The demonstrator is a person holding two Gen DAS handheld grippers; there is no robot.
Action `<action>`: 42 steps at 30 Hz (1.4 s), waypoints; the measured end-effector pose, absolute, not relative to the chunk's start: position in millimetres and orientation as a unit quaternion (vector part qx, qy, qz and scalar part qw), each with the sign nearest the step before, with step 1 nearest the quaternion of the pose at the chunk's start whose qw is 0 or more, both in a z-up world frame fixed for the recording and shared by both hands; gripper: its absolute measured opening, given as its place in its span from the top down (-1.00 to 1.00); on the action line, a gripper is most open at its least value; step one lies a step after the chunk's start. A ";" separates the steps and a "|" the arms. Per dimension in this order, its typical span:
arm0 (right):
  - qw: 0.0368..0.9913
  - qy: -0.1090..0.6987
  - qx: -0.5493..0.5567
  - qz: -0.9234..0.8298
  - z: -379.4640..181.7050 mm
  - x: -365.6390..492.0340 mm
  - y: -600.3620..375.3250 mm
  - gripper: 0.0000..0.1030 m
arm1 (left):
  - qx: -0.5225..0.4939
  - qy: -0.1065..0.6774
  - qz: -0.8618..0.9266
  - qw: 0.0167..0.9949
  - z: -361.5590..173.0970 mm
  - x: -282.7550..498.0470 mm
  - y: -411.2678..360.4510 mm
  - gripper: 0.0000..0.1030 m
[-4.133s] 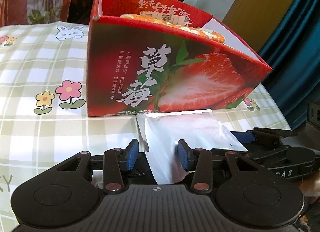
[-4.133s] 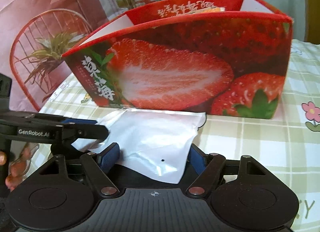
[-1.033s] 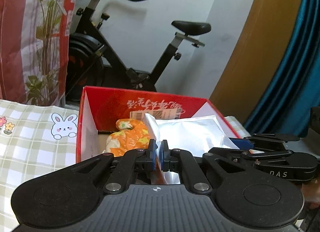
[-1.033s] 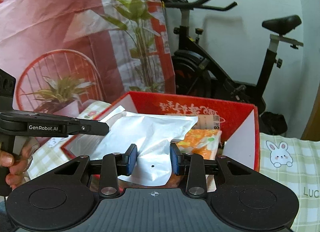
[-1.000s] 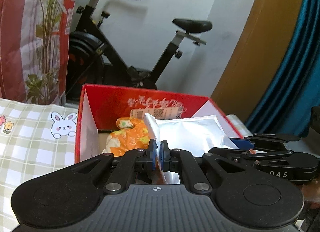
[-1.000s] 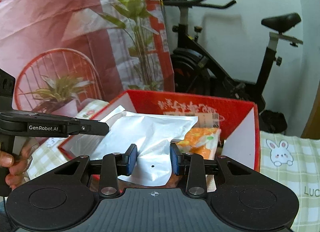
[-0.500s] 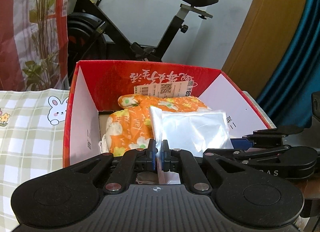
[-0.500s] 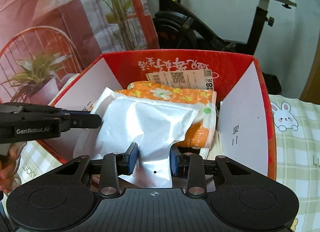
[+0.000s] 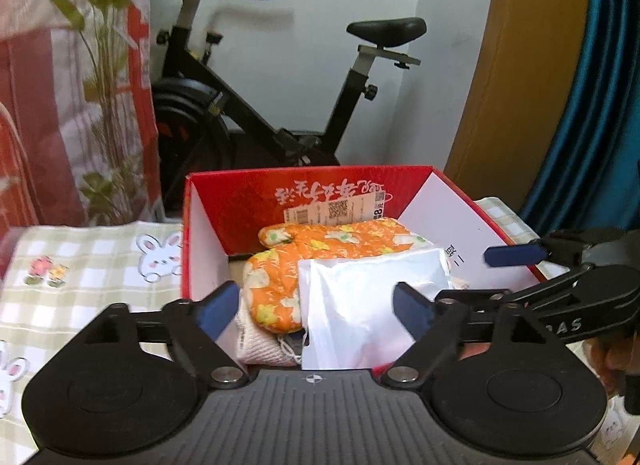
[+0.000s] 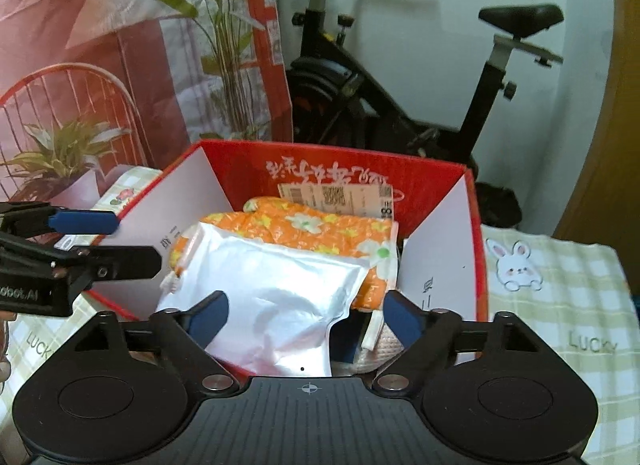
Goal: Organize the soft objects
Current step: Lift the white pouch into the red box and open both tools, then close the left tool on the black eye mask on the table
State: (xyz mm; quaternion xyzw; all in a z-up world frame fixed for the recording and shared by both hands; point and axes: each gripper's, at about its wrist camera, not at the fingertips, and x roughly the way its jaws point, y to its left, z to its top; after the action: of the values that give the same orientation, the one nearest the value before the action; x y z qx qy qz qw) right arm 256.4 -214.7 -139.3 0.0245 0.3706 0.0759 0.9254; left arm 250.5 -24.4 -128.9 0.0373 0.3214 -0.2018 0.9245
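Note:
A silvery white soft pouch [image 9: 368,305] [image 10: 276,297] lies inside the red strawberry box [image 9: 240,209] [image 10: 476,225], on top of an orange flowered mitt [image 9: 320,245] [image 10: 312,229]. My left gripper [image 9: 316,305] is open above the box's near side, its blue pads apart on either side of the pouch. My right gripper [image 10: 304,315] is open too, pads apart around the pouch's near edge. Each gripper shows at the edge of the other's view.
The box stands on a table with a green checked cloth [image 9: 80,265] [image 10: 560,285] printed with rabbits. A knitted cream item [image 9: 260,341] lies under the mitt. An exercise bike [image 9: 248,117] stands behind the table; a blue curtain [image 9: 592,105] hangs at right.
Both grippers have opened and let go of the pouch, which now rests in the box on the mitt. Both have pulled back and up a little.

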 end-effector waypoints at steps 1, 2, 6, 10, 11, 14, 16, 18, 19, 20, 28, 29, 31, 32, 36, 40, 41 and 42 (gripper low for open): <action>0.927 0.367 0.021 0.076 -136.5 251.7 -213.4 -0.72 | 0.041 0.317 -0.201 0.926 -126.7 245.4 -24.2 -0.75; 0.929 0.362 0.017 0.075 -133.9 246.3 -211.8 -0.74 | 0.044 0.313 -0.200 0.927 -124.4 239.3 -22.9 -0.76; 0.933 0.351 0.000 0.080 -127.5 225.9 -205.2 -0.76 | 0.048 0.304 -0.199 0.930 -119.2 218.4 -16.5 -0.77; 0.935 0.344 0.004 0.083 -127.2 205.7 -201.0 -0.77 | 0.040 0.302 -0.194 0.932 -117.6 196.4 -4.7 -0.77; 0.936 0.343 0.005 0.083 -128.0 202.0 -200.3 -0.77 | 0.037 0.302 -0.192 0.933 -117.5 192.8 -1.0 -0.77; 0.937 0.341 0.006 0.079 -133.5 186.2 -196.5 -0.78 | 0.031 0.300 -0.185 0.935 -118.9 177.9 9.4 -0.77; 0.937 0.340 0.006 0.075 -139.0 175.5 -193.5 -0.82 | 0.031 0.299 -0.181 0.936 -121.3 169.3 14.1 -0.77; 0.940 0.336 0.003 0.068 -144.7 164.5 -190.0 -0.89 | 0.031 0.301 -0.177 0.936 -125.7 161.2 16.4 -0.77; 0.940 0.334 0.003 0.065 -149.1 158.5 -188.4 -0.93 | 0.030 0.303 -0.176 0.936 -128.6 157.6 17.9 -0.77; 0.941 0.333 0.003 0.062 -152.8 153.8 -186.9 -0.94 | 0.029 0.306 -0.174 0.935 -132.2 154.0 19.0 -0.77; 0.937 0.347 0.005 0.030 -198.0 127.0 -174.1 -0.99 | 0.011 0.332 -0.163 0.929 -167.1 137.9 25.2 -0.77; 0.936 0.352 0.007 0.028 -203.3 125.8 -173.2 -0.99 | 0.006 0.337 -0.161 0.928 -171.9 137.2 26.0 -0.77; 0.933 0.360 0.011 0.024 -215.1 122.7 -170.8 -0.99 | -0.003 0.346 -0.160 0.924 -180.0 136.4 27.5 -0.76; 0.932 0.362 0.010 0.023 -219.1 121.6 -169.3 -0.99 | -0.005 0.349 -0.161 0.923 -182.7 136.7 28.4 -0.75; 0.932 0.362 0.005 0.024 -233.7 112.5 -165.6 -0.99 | -0.024 0.354 -0.160 0.921 -191.6 131.9 34.0 -0.69; 0.937 0.348 0.005 0.025 -241.5 102.2 -167.2 -0.99 | -0.056 0.363 -0.168 0.915 -200.9 127.0 40.6 -0.45; 0.938 0.346 0.006 0.026 -242.6 100.6 -167.8 -0.99 | -0.063 0.366 -0.169 0.913 -203.9 125.9 42.0 -0.34; 0.939 0.344 0.009 0.026 -244.5 98.4 -168.0 -0.99 | -0.068 0.369 -0.170 0.911 -206.9 124.5 42.4 -0.24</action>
State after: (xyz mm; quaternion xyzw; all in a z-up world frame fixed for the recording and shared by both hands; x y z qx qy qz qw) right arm 98.4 -168.0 -244.5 0.0089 0.3440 0.0259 0.9386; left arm 124.5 42.4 -206.9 -0.0679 0.3686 -0.1697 0.9115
